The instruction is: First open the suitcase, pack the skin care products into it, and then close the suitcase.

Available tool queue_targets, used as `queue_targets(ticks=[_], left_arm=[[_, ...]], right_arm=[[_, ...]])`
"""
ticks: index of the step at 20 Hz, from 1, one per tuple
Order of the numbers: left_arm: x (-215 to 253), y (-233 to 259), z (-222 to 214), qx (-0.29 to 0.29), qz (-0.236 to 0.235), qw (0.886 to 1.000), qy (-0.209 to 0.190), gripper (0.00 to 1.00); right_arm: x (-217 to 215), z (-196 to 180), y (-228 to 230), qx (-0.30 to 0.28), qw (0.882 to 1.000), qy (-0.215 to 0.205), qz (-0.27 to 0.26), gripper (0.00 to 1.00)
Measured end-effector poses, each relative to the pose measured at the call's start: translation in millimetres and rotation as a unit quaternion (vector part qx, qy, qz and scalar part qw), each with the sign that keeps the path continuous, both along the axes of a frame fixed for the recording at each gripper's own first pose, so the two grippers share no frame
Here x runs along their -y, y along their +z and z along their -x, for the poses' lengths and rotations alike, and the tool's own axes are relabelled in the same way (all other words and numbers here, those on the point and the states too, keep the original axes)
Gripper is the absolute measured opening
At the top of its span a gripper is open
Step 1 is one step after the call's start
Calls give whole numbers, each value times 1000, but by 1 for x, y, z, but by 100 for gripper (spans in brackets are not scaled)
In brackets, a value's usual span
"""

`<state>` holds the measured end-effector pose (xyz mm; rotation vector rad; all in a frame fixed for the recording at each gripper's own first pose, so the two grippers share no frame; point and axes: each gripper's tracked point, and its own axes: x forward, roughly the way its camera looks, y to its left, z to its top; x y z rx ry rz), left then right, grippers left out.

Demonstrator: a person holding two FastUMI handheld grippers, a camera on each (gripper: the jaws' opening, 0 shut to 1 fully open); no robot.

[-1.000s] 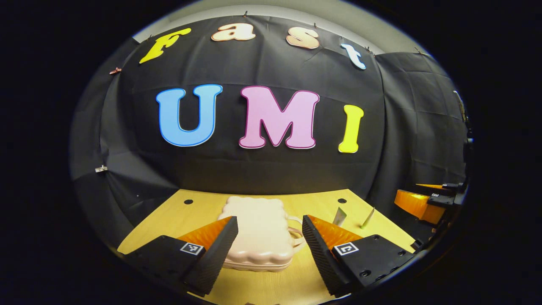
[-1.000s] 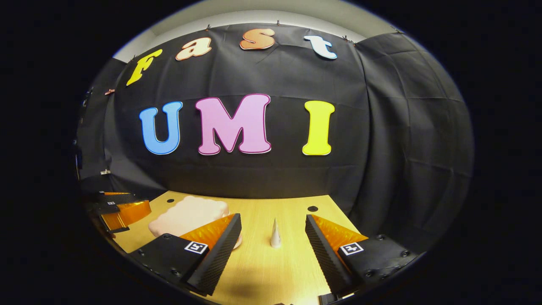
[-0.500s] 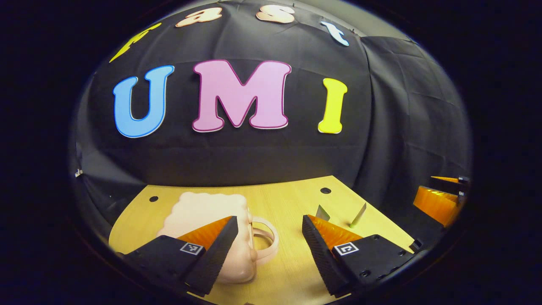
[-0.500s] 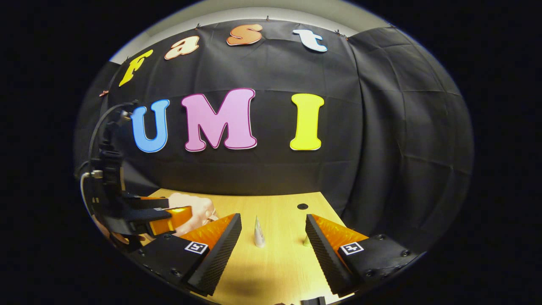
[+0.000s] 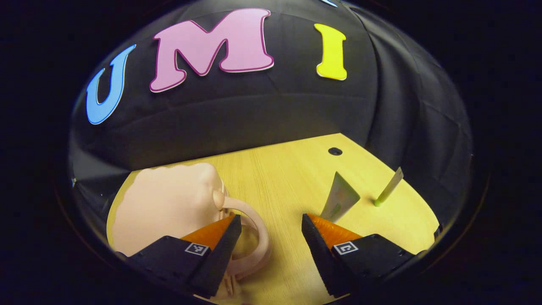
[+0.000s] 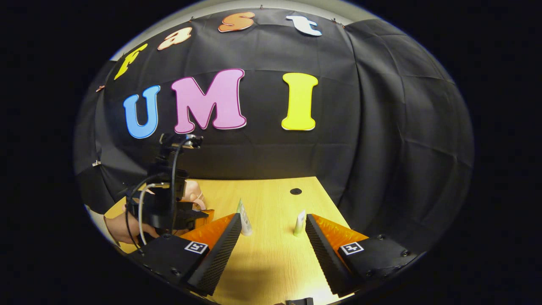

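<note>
- Opening the suitcase [image 5: 165, 203] looks like the step in hand: the left hand-held gripper [image 5: 271, 237] hangs low over the surface [image 5: 279, 178], fingers spread and empty, the pink handle [image 5: 254, 231] just beside its left finger.
- Next move, I judge: getting a finger on the handle or lid edge and lifting.
- Suitcase lies closed; its contents cannot be seen.
- Two skin care tubes [image 6: 244, 220] [image 6: 299, 223] stand ahead of the right hand-held gripper [image 6: 273, 245], which is open and empty.
</note>
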<state>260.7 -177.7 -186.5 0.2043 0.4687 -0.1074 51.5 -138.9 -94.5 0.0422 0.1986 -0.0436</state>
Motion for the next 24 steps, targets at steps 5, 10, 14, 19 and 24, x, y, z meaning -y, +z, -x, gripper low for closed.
queue_targets(ticks=[5,10,14,19,24], left_arm=[[-10,-35,-20,-36,-20,998,50,78],[-23,-58,-32,-63,-14,994,92,35],[-14,-24,-23,-53,0,996,67,16],[-35,79,-8,2,77,994,75,11],[-148,206,11,89,70,988,107,11]], right_arm=[[4,-4,-25,-30,1000,3,-3,96],[11,-9,-27,-35,999,-1,3,96],[11,-12,-27,-34,999,3,8,96],[1,-18,-20,-26,1000,13,12,96],[-8,-21,-17,-27,999,12,21,96]])
